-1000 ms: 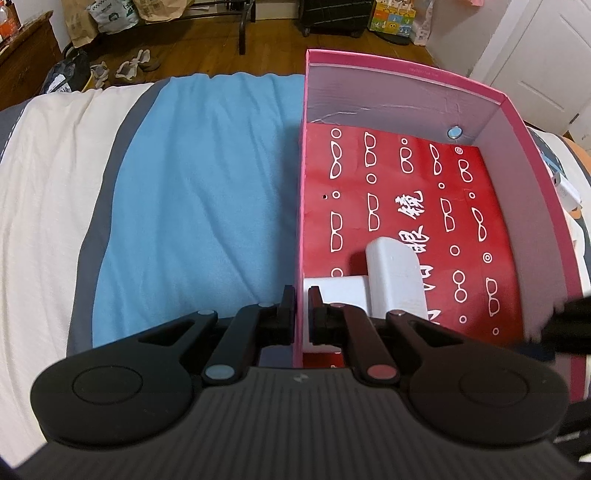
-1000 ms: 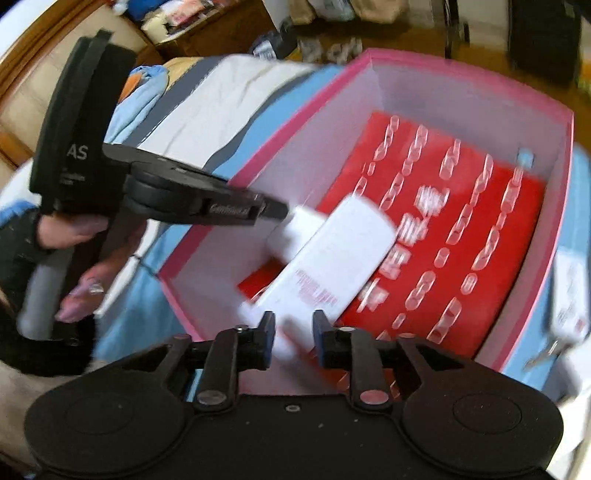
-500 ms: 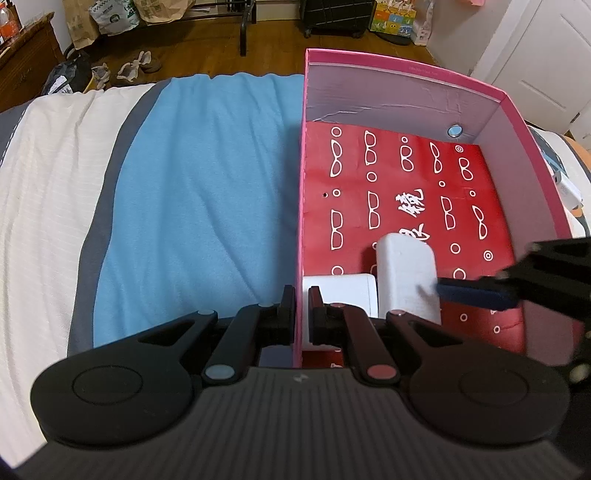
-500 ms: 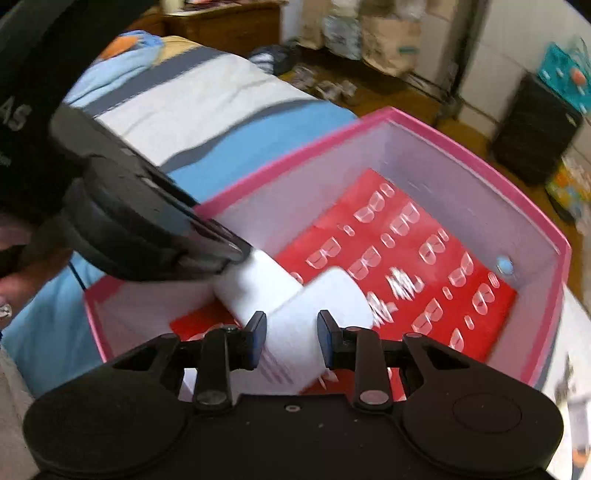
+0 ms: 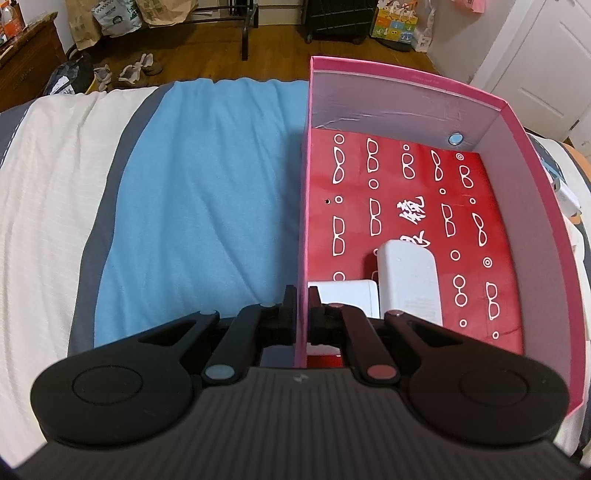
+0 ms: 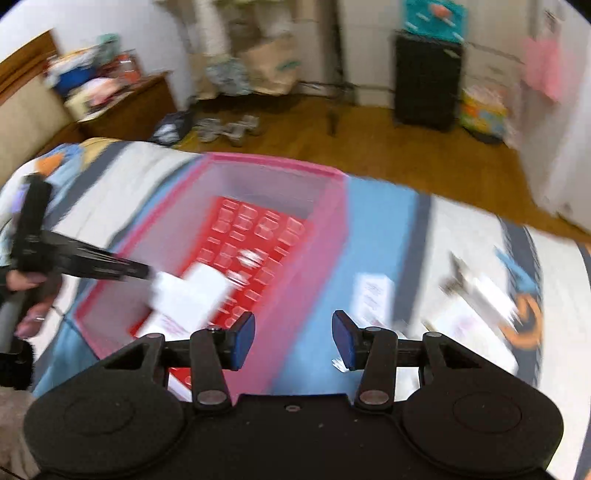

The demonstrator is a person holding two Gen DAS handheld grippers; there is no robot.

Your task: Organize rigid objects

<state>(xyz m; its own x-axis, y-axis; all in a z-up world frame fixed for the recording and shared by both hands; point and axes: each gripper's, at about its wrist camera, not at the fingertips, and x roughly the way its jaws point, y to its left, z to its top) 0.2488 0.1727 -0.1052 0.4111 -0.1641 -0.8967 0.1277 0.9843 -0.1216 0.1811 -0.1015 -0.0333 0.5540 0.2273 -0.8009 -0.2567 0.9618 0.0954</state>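
Steadying the pink box [image 5: 509,229], left gripper [image 5: 302,308] pinches its thin, flexible wall at 6 o'clock; right gripper [image 6: 293,341] spread. White cases [image 5: 408,284] look light, rigid: grasp across flanks.

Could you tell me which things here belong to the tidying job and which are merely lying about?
Belonging to the job:
- pink box
- two white items in it: rounded case, white block
- left gripper, jaws clamped on the box wall
- right gripper, jaws open

Lying about:
- shoes
- paper bags
- black suitcase
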